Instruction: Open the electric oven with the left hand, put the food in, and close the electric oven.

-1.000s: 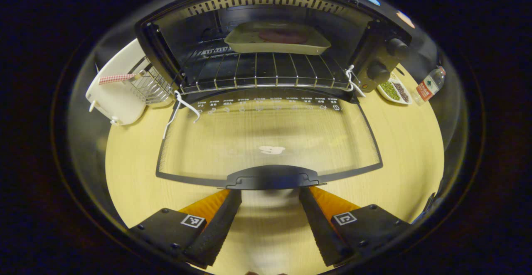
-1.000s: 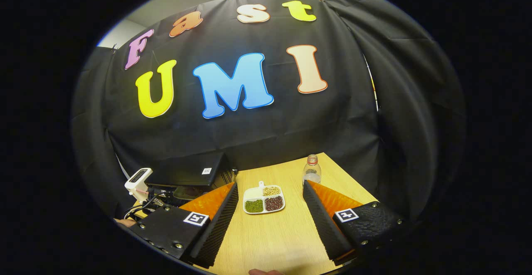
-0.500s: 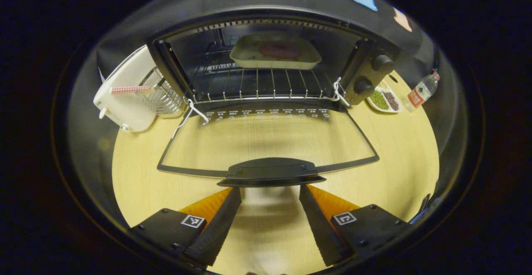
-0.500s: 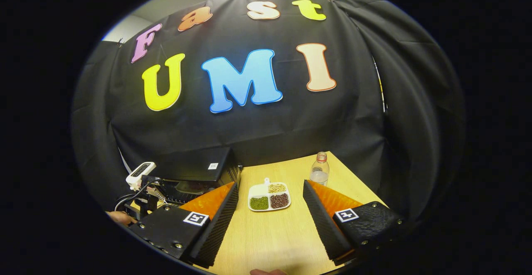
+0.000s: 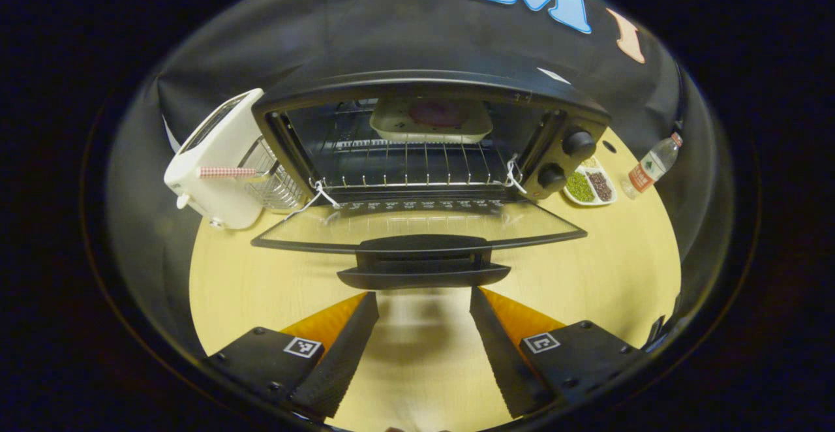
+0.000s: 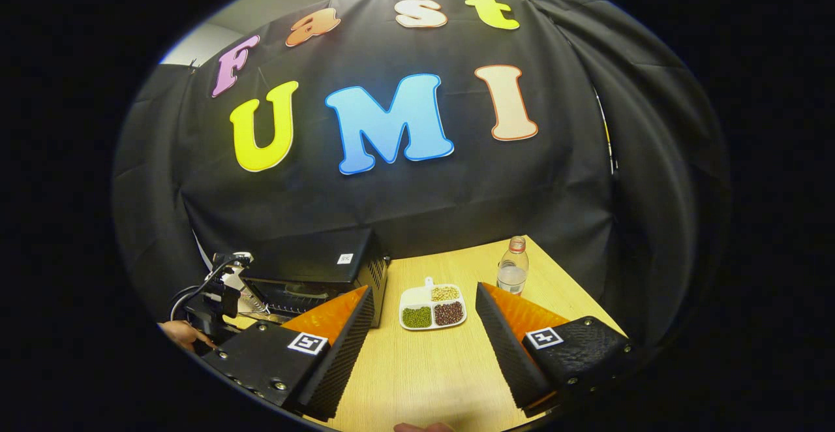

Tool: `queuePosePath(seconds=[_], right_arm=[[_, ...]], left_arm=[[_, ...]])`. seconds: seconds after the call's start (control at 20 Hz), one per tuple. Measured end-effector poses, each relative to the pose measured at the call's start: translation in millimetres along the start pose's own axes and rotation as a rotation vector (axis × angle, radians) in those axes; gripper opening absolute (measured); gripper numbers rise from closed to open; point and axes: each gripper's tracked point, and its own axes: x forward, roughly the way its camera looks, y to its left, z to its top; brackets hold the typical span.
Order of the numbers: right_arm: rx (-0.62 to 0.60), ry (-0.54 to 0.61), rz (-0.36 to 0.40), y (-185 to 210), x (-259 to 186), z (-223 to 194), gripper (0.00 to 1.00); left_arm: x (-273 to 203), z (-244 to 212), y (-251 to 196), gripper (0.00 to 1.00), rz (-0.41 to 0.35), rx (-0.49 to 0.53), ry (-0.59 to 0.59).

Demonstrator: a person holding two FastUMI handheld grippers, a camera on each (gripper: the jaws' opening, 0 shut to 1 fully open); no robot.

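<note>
Pale wooden tabletop point(image 5: 607, 269) carries the electric oven point(image 5: 430, 92), which stands against the booth's black cloth with its glass door point(image 5: 417, 226) dropped flat toward the camera. Inside, on the wire rack point(image 5: 404, 164), sits the tray of food point(image 5: 430, 119), toward the back of the cavity, so the loading looks done and closing is what remains. The left gripper point(image 5: 424, 344) hovers just in front of the door's handle point(image 5: 423, 263), its fingers spread apart and holding nothing. The door is probably light but hinged and glazed, stiff along its frame and fragile in the pane; the sensible hold is the handle at the middle of the free edge, lifted from beneath. To the oven's left stands a white toaster point(image 5: 218, 158); to its right, a divided dish of beans point(image 5: 589, 186) and a water bottle point(image 5: 649, 168). The right gripper point(image 6: 424, 347) waits right of the oven, fingers wide and empty.
</note>
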Motion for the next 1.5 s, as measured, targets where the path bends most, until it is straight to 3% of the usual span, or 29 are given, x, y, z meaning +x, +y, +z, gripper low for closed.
queuePosePath(seconds=[0.15, 0.3, 0.45, 0.55, 0.6, 0.75, 0.85, 0.9, 1.05, 1.2, 1.35, 1.5], right_arm=[[0.002, 0.002, -0.008, -5.1, -1.3, -0.4, 0.95], [-0.002, 0.005, -0.012, -9.5, -2.2, -1.3, 0.95], [-0.009, 0.000, -0.011, -12.4, -5.1, 2.7, 0.95], [-0.012, 0.005, -0.007, -14.6, -5.3, 1.8, 0.95], [-0.014, 0.007, -0.007, -16.6, -6.8, 1.5, 0.95], [-0.020, -0.004, -0.007, -21.6, -12.2, 5.4, 0.95], [-0.039, -0.022, -0.004, -23.7, -15.5, 11.3, 0.95], [-0.042, -0.035, -0.003, -24.0, -15.9, 16.8, 0.95], [-0.039, -0.083, 0.015, -17.0, -20.4, 37.7, 0.95], [-0.053, -0.150, 0.036, -5.8, -28.7, 65.7, 0.95], [-0.063, -0.207, 0.052, 7.0, -43.4, 94.3, 0.95], [-0.063, -0.257, 0.074, 20.6, -61.7, 115.3, 0.95]], left_arm=[[-2.4, 7.4, 0.5, 1.00, 0.007, 0.000, -0.019], [-5.0, 14.7, 0.8, 0.92, 0.006, -0.004, -0.029], [-4.7, 25.0, 3.7, 0.97, 0.005, -0.013, -0.058], [-6.0, 31.4, 10.0, 0.97, 0.024, -0.011, -0.076], [-7.5, 35.4, 11.5, 0.92, 0.029, -0.015, -0.084], [-17.3, 48.4, 9.1, 1.00, 0.030, -0.038, -0.136], [-29.1, 64.1, 0.7, 0.96, 0.007, -0.032, -0.210], [-46.1, 72.4, -5.4, 1.00, 0.003, -0.018, -0.255], [-99.7, 95.7, -39.7, 0.96, -0.038, -0.010, -0.429], [-170.8, 120.4, -70.8, 1.00, -0.066, 0.004, -0.633], [-254.1, 137.2, -93.0, 1.00, -0.069, 0.005, -0.817], [-313.8, 136.3, -96.0, 1.00, -0.026, -0.014, -0.914]])
